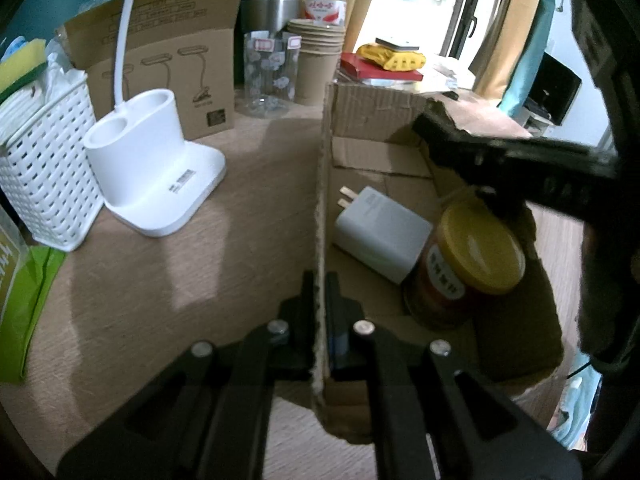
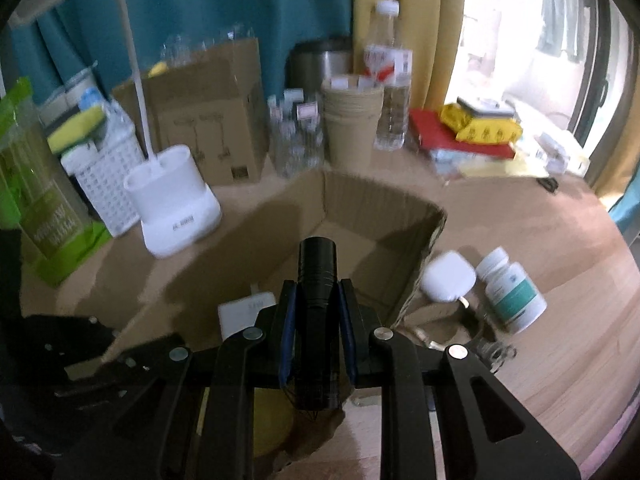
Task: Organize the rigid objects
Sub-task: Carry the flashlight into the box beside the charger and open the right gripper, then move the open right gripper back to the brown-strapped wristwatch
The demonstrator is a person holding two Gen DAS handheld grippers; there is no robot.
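Note:
An open cardboard box [image 1: 372,120] [image 2: 360,200] lies on the wooden table. Inside it are a white charger [image 1: 380,232] [image 2: 244,312] and a jar with a yellow lid [image 1: 472,248]. My left gripper [image 1: 320,292] is shut on the box's left wall [image 1: 320,200]. My right gripper [image 2: 318,300] is shut on a black flashlight [image 2: 318,268] and holds it over the box; it shows at the right in the left wrist view [image 1: 500,156]. Outside the box to the right lie a white case [image 2: 448,276] and a white pill bottle [image 2: 512,288].
A white lamp base [image 1: 156,176] [image 2: 176,200] and a white basket [image 1: 44,168] [image 2: 108,176] stand left of the box. A lamp carton [image 1: 168,56], glass jars [image 1: 272,68], paper cups [image 1: 316,60], a water bottle [image 2: 388,80] and red books [image 2: 452,136] line the back.

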